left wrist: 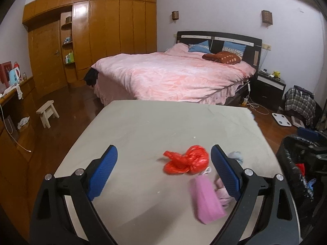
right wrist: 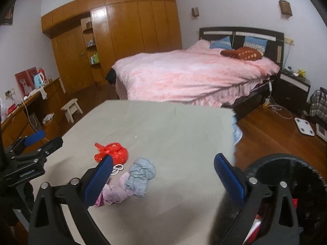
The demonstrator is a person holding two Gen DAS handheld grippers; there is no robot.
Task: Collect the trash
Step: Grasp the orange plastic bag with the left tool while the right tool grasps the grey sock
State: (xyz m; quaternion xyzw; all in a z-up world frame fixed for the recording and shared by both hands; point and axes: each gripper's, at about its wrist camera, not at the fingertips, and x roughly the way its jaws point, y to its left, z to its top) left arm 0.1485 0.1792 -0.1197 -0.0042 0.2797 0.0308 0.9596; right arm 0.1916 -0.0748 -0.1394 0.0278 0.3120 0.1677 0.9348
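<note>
On the table (right wrist: 184, 122) before you, the crumpled bag (right wrist: 111, 152) lies left of centre toward the near edge, the bunched cloths (right wrist: 141, 173) just nearer and to its right, the lined bin (right wrist: 286, 175) off the near right corner, the bed (right wrist: 194, 75) beyond the far edge.

Pale walls, glossy wood floor (left wrist: 67, 102); wooden wardrobe (left wrist: 106, 30), pink-covered bed (left wrist: 167, 75), 1 small stool (left wrist: 47, 113).

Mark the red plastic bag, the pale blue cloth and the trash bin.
red plastic bag (left wrist: 187, 160): left wrist view, crumpled middle.
pale blue cloth (right wrist: 141, 172): right wrist view, bunched centre.
trash bin (right wrist: 286, 163): right wrist view, black liner rim.
</note>
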